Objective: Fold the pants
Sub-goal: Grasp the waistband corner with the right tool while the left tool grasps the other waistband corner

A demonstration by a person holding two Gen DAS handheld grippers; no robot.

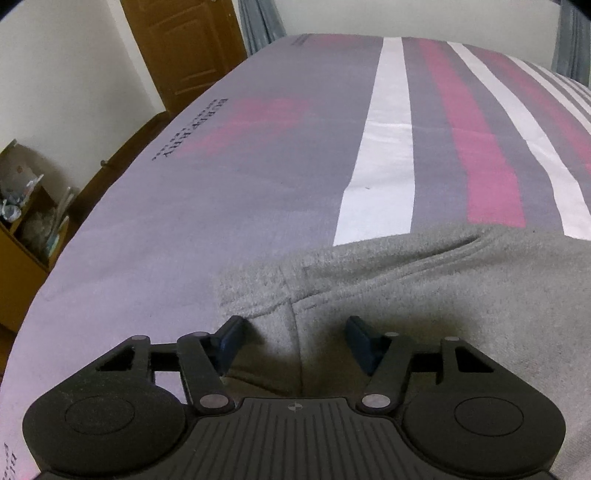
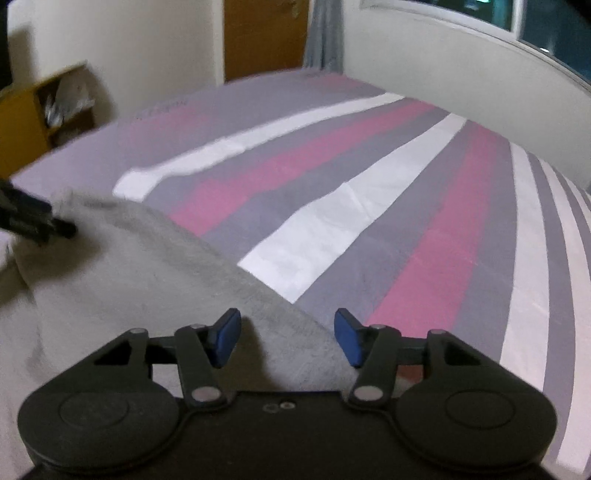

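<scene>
Grey fleece pants (image 1: 424, 291) lie on a striped bed (image 1: 258, 155); a seam and a pocket slit show in the left wrist view. My left gripper (image 1: 295, 334) is open, its blue-padded fingers straddling the pants' left end just above the fabric. In the right wrist view the pants (image 2: 129, 266) fill the lower left. My right gripper (image 2: 286, 332) is open over the pants' far edge, the right finger over the bed sheet (image 2: 424, 221). The left gripper (image 2: 33, 221) appears at the left edge of that view, at the pants' far corner.
The bed sheet has grey, pink and white stripes. A wooden shelf (image 1: 26, 229) with clutter stands left of the bed, a brown door (image 1: 184, 48) behind it. A white wall and window (image 2: 535, 29) run along the bed's right side.
</scene>
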